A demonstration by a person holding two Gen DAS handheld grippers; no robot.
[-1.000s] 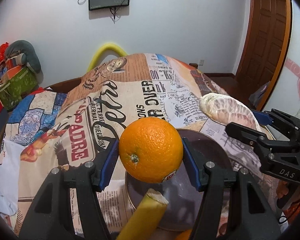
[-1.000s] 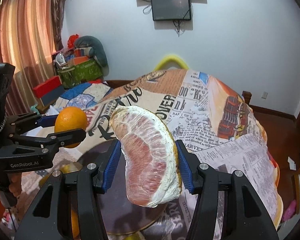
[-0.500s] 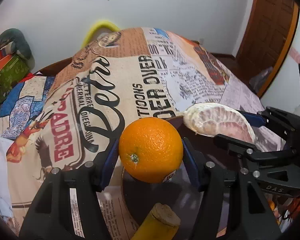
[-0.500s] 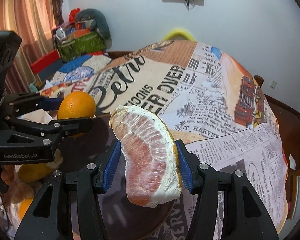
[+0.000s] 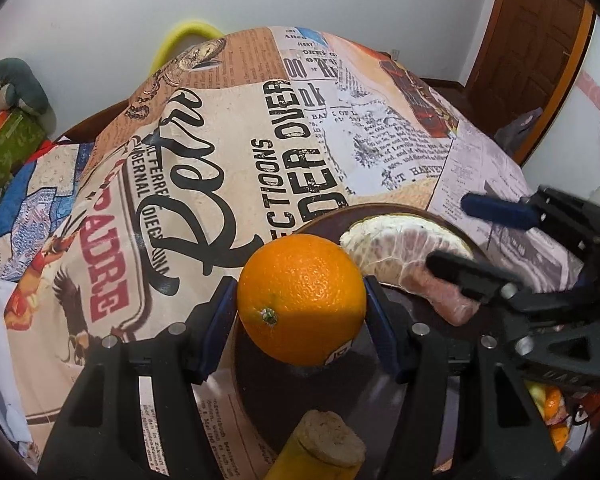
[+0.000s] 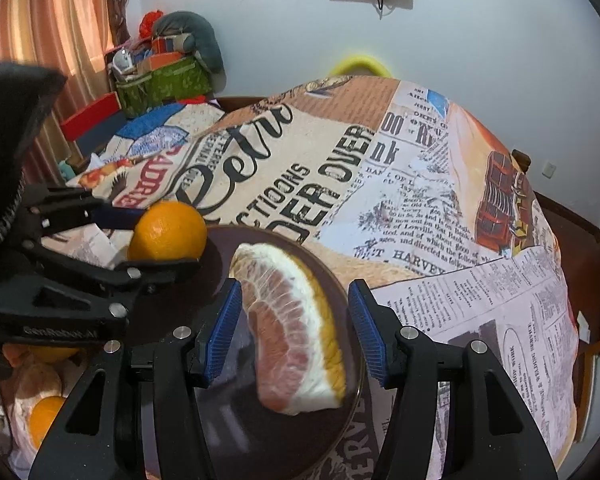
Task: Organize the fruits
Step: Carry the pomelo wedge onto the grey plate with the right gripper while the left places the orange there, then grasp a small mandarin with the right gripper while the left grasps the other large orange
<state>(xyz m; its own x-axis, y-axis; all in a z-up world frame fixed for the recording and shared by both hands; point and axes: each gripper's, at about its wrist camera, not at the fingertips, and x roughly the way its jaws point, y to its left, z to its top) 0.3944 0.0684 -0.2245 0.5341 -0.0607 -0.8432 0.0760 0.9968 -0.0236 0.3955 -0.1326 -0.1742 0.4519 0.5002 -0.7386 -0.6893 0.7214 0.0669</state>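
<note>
My left gripper is shut on an orange and holds it over the near-left edge of a dark brown plate. The orange also shows in the right wrist view. My right gripper is open, its blue pads standing apart on either side of a peeled pomelo wedge that lies on the plate. The wedge also shows in the left wrist view, with the right gripper around it.
The table wears a newspaper-print cloth. A banana end pokes up at the plate's near side. More oranges lie at the near left. A yellow chair back stands beyond the table's far edge.
Both grippers came down toward the plate. My right gripper opened and let the pomelo wedge go onto the plate. The left one still holds the orange.
</note>
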